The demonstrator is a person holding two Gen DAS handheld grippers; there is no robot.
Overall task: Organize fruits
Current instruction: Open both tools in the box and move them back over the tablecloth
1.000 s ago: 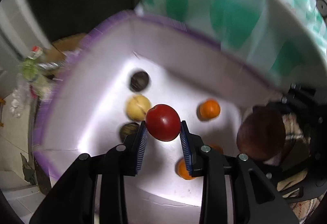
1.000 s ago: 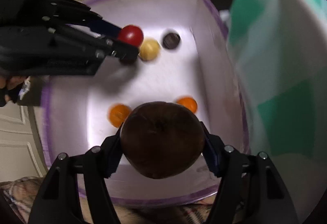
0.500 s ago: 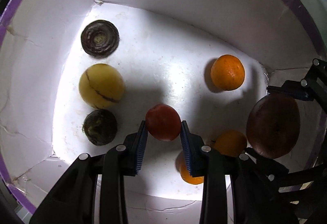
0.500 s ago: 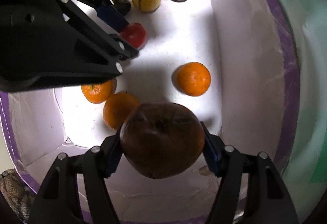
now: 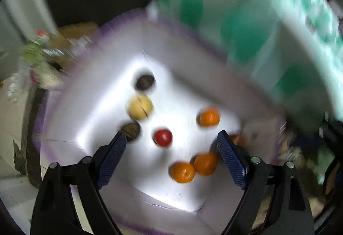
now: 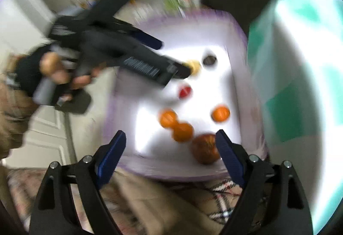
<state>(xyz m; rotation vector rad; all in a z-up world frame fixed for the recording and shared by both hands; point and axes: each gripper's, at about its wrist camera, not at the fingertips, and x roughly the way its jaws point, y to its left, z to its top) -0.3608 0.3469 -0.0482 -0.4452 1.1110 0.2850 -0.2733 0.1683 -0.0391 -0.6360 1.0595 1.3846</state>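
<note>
left gripper [image 5: 169,150] fingers just opened, empty | right gripper [image 6: 170,149] likewise | red tomato [image 5: 163,137] in box [image 5: 103,93]: soft, smooth, bruisable; grasp gently across middle

Purple-edged white box [image 5: 103,93] holds red fruit [image 5: 163,137], yellow fruit [image 5: 140,107], and oranges [image 5: 209,117]; blue tool pads [image 5: 112,156].

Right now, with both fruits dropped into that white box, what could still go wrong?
1. The red fruit and the big brown fruit lie loose on the box floor, so either might roll or bruise.
2. The brown fruit sits close to the oranges and may knock them.
3. Both pictures are blurred, so the open left gripper and right gripper could clip each other.
</note>
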